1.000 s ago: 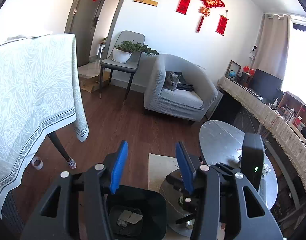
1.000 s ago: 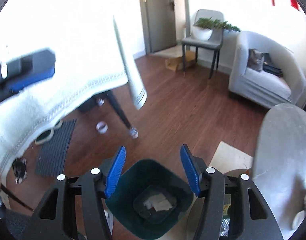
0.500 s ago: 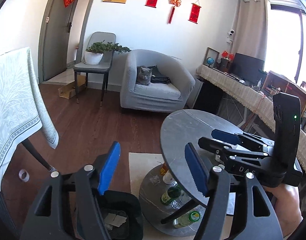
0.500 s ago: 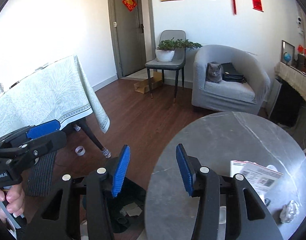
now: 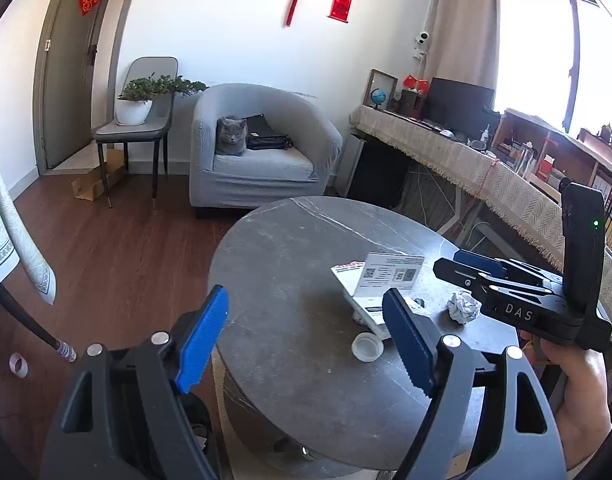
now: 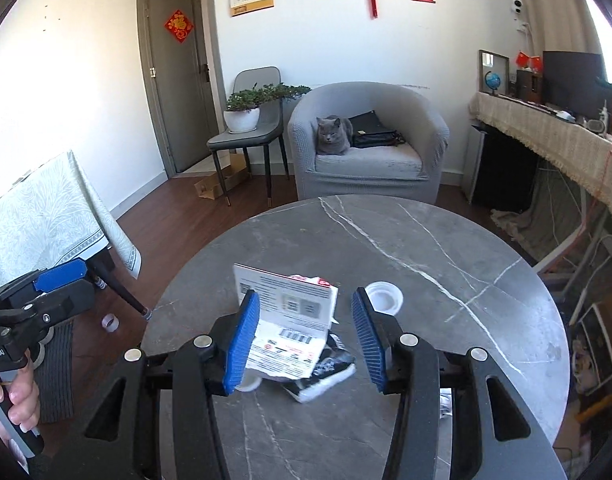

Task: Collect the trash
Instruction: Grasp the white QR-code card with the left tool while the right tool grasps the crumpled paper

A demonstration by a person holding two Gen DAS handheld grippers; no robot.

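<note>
On the round grey marble table (image 6: 426,248) lies a torn white printed carton (image 6: 293,320), a white plastic lid (image 6: 384,296) and, in the left wrist view, a crumpled paper ball (image 5: 462,307). The carton (image 5: 386,280) and lid (image 5: 366,347) also show in the left wrist view. My right gripper (image 6: 306,338) is open and empty, hovering just above the carton, jaws either side of it. My left gripper (image 5: 306,344) is open and empty over the table's left part (image 5: 285,264). The right gripper also appears in the left wrist view (image 5: 506,280).
A grey armchair (image 6: 370,140) with a cat (image 6: 333,133) stands beyond the table. A chair with a potted plant (image 6: 245,112) is by the door. A cloth-covered table (image 6: 45,216) stands left. A draped shelf (image 6: 554,136) runs along the right. A tape roll (image 6: 110,322) lies on the floor.
Both grippers rose from above the black bin on the floor and swung right, up over the round table. The right gripper now hangs over the carton.
</note>
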